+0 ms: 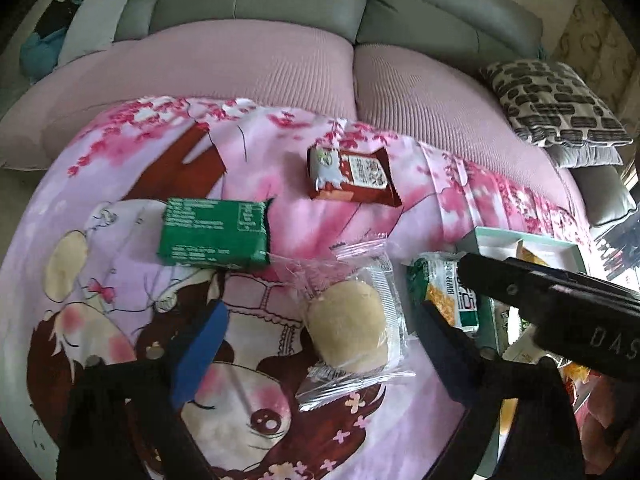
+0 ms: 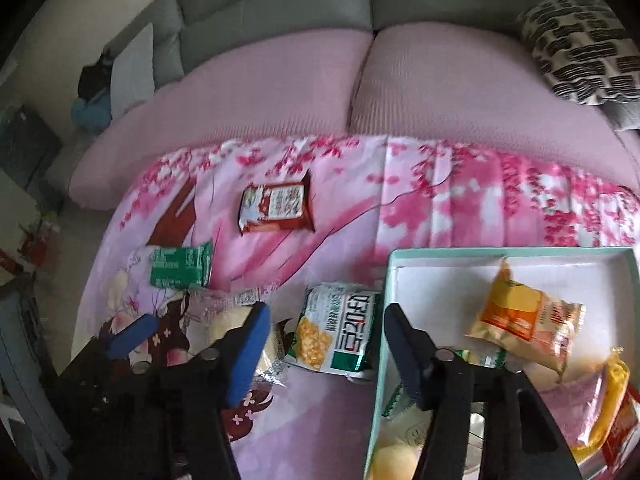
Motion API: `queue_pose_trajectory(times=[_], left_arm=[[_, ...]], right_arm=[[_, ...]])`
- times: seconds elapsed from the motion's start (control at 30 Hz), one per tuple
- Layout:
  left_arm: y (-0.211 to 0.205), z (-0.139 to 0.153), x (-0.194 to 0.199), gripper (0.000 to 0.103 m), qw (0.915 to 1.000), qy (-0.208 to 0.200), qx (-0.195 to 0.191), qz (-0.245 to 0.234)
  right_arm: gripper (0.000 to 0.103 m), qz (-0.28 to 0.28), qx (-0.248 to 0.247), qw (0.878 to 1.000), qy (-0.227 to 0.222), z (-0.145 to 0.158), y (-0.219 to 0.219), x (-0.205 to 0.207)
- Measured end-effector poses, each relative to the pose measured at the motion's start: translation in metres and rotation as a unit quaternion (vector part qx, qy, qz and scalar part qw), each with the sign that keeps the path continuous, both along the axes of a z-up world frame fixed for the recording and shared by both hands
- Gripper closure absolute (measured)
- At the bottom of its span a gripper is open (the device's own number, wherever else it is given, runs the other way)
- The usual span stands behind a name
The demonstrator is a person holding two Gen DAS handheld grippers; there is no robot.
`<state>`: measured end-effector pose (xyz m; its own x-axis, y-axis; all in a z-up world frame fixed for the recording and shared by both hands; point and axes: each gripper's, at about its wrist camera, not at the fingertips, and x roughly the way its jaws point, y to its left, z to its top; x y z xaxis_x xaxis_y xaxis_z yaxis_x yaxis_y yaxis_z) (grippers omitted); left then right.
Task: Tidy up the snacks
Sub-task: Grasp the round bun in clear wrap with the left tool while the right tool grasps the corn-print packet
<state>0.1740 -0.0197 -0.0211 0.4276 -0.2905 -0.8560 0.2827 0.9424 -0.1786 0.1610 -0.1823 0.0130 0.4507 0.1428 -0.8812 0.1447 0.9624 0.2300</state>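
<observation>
A pale bun in a clear wrapper (image 1: pixel 348 328) lies on the cartoon-print cloth (image 1: pixel 120 208), between the spread fingers of my left gripper (image 1: pixel 322 312); neither pad touches it. A green-and-white corn snack packet (image 2: pixel 336 332) lies just left of the mint-green tray (image 2: pixel 480 252). My right gripper (image 2: pixel 326 312) straddles it, half closed, with small gaps at both pads. A green packet (image 1: pixel 214 232) and a red packet (image 1: pixel 352 176) lie farther back on the cloth. In the tray lie an orange packet (image 2: pixel 524 320) and several more snacks.
The cloth covers the front of a pink sofa seat (image 1: pixel 240 64) with grey back cushions. A black-and-white patterned pillow (image 2: pixel 584 48) sits at the far right. The right gripper's black housing (image 1: pixel 560 300) reaches across the right of the left wrist view.
</observation>
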Motion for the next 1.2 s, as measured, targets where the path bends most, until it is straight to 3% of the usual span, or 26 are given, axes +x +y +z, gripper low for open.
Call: queue_pose_trajectory(times=[0.13,0.23,0.73,0.8,0.87,0.97,1.2], left_arm=[[-0.004,-0.008,0.005,0.016,0.9999,0.016,-0.001,-0.001],[-0.005,-0.013,0.008,0.027,0.9998,0.021,-0.001,0.002],[0.002,-0.023,0.010,0.028,0.9993,0.023,-0.022,0.022],[0.002,-0.022,0.008,0.044,0.9989,0.024,-0.036,0.017],[0.001,-0.021,0.006,0.051,0.9981,0.027,-0.053,0.015],[-0.002,-0.017,0.003,0.055,0.9984,0.025,-0.049,0.015],[0.006,-0.011,-0.003,0.059,0.9978,0.030,-0.051,0.030]], right_arm=[[0.045,0.008,-0.007,1.000,0.029,-0.014,0.002,0.010],[0.045,0.015,-0.011,0.999,0.041,-0.022,0.004,0.015],[0.045,0.028,-0.053,0.996,0.072,-0.041,0.019,0.034],[0.045,0.030,-0.057,0.995,0.074,-0.043,0.020,0.036],[0.045,0.034,-0.061,0.994,0.078,-0.044,0.023,0.038],[0.051,0.033,-0.069,0.994,0.083,-0.044,0.025,0.041],[0.053,0.037,-0.079,0.993,0.077,-0.044,0.027,0.039]])
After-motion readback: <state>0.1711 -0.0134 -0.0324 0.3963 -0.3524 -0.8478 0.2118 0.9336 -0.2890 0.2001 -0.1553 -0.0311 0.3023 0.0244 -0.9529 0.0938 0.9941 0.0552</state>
